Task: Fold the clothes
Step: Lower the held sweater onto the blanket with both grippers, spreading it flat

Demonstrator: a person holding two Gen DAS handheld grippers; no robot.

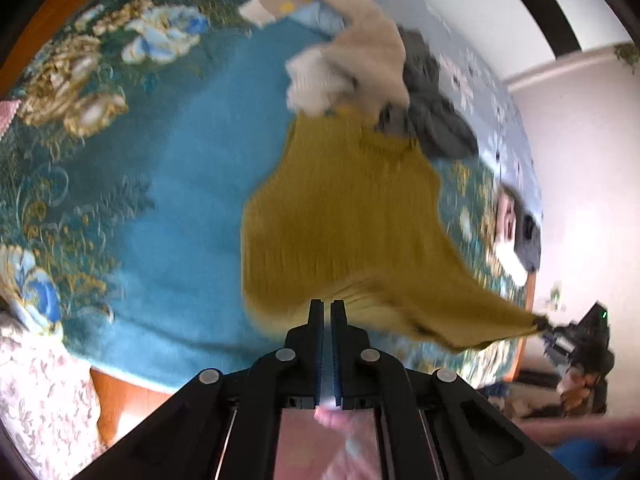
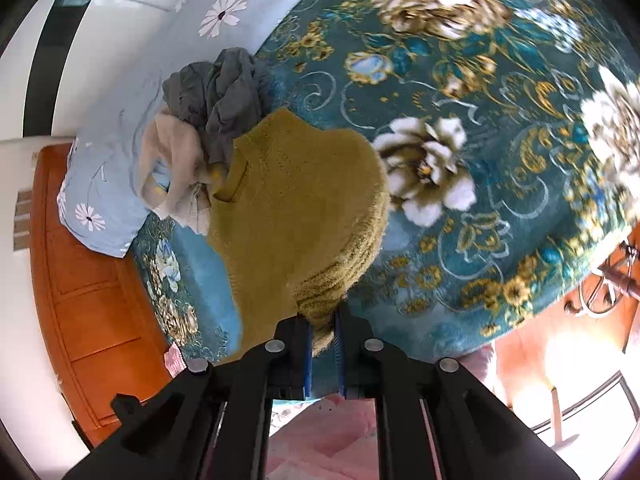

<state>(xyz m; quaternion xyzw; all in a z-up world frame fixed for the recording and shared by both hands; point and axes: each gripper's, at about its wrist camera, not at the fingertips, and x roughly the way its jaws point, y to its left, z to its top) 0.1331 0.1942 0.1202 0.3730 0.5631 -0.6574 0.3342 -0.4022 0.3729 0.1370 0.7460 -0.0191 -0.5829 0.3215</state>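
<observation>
A mustard knitted sweater (image 1: 344,216) lies stretched over the teal flowered blanket (image 1: 180,200). My left gripper (image 1: 327,307) is shut on the sweater's near hem. My right gripper (image 2: 323,320) is shut on another bunched corner of the same sweater (image 2: 296,204), which in the left wrist view is pulled out to the right. A cream garment (image 1: 360,68) and a grey garment (image 1: 432,104) lie heaped at the sweater's far end; they also show in the right wrist view, the cream garment (image 2: 176,160) beside the grey garment (image 2: 220,92).
A light blue daisy-print pillow (image 2: 120,120) lies beyond the heap. The orange wooden bed frame (image 2: 88,280) borders the blanket (image 2: 480,160). Folded clothes (image 1: 516,232) sit at the far right edge of the bed.
</observation>
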